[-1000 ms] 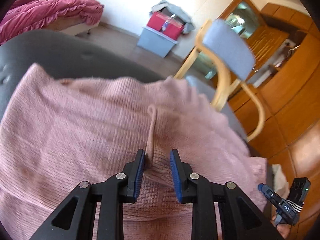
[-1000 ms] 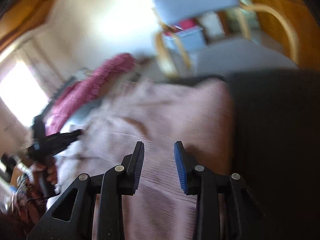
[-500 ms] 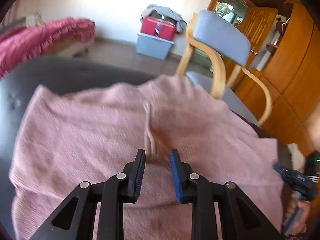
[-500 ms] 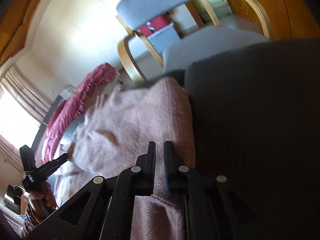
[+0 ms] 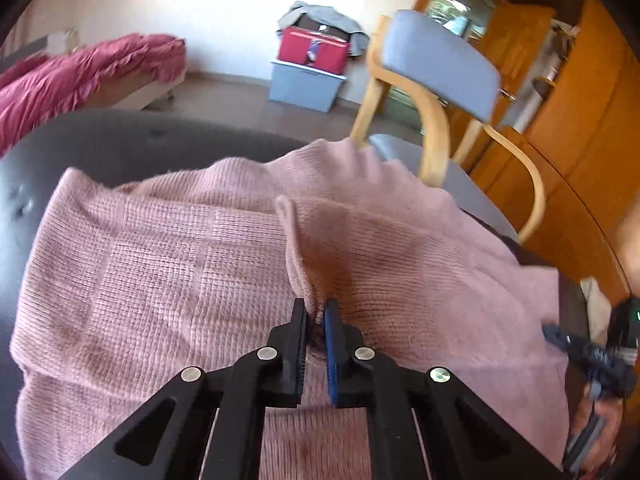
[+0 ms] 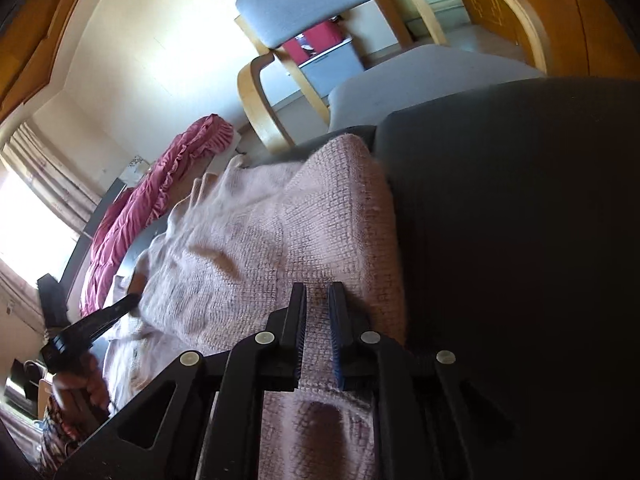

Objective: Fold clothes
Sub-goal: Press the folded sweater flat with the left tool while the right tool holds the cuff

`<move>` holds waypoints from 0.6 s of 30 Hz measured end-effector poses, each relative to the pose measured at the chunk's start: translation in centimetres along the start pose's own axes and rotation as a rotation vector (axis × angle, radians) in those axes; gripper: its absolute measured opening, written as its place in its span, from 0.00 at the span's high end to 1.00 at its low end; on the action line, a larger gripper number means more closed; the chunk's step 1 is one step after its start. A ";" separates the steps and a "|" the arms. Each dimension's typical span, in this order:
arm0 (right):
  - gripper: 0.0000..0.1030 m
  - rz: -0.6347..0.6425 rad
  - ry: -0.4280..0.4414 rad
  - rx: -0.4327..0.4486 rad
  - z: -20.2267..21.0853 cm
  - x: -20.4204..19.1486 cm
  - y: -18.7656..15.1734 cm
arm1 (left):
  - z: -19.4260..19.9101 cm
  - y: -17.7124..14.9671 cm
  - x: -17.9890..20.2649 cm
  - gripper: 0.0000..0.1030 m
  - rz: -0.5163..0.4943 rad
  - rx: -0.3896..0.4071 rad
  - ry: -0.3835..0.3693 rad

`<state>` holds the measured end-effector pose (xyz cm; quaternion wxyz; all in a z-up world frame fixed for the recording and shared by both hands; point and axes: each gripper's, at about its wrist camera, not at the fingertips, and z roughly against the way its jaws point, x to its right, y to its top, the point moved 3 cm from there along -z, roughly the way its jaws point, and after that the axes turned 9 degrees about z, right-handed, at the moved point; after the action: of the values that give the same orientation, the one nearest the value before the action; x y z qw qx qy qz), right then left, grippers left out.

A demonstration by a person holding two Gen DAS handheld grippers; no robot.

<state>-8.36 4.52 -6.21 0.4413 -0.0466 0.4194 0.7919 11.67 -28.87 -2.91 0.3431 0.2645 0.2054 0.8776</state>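
Note:
A pink knit sweater point(image 5: 160, 280) lies spread over a dark grey cushioned surface point(image 5: 120, 140). My left gripper point(image 5: 316, 312) is shut on a raised fold of the sweater near its middle. In the right wrist view the sweater point(image 6: 280, 232) is bunched along the dark surface point(image 6: 520, 240). My right gripper point(image 6: 318, 300) is shut on the sweater's edge, with knit fabric between the pads. The right gripper also shows in the left wrist view point(image 5: 592, 356), at the sweater's right edge. The left gripper shows in the right wrist view point(image 6: 92, 328), at the far left.
A wooden armchair with grey cushions point(image 5: 440, 68) stands just beyond the surface. A bed with a red cover point(image 5: 80, 76), a grey bin with a red box point(image 5: 308, 72) and wooden cabinets point(image 5: 580, 120) stand further back.
My left gripper has closed on the raised fold of the sweater. My right gripper closed on the sweater's edge about half a second ago and still holds it.

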 end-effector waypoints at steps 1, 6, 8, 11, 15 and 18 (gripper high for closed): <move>0.90 -0.001 -0.002 0.000 0.0 0.0 0.0 | 0.2 -0.1 0.1 0.94 -0.017 0.004 0.010; 0.90 -0.006 0.002 -0.004 0.0 0.3 0.0 | 1.4 -0.1 0.4 0.92 -0.047 0.073 0.102; 0.90 -0.016 0.010 -0.002 0.1 0.6 0.0 | 1.8 0.5 0.4 0.92 -0.020 0.136 0.167; 0.90 -0.044 0.030 0.008 0.0 0.8 0.1 | 2.9 0.8 3.0 0.90 -0.024 0.214 0.114; 0.90 -0.078 0.049 0.029 -0.2 0.9 0.4 | 1.3 -0.8 11.5 0.87 -0.139 0.141 -0.095; 0.89 -0.068 0.052 0.084 0.2 0.7 0.9 | -0.6 -2.5 17.9 0.87 -0.219 0.063 -0.225</move>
<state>-9.32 4.91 -5.81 0.4585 -0.0627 0.4619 0.7566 1.36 -14.58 1.12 0.4492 0.3476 0.2206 0.7929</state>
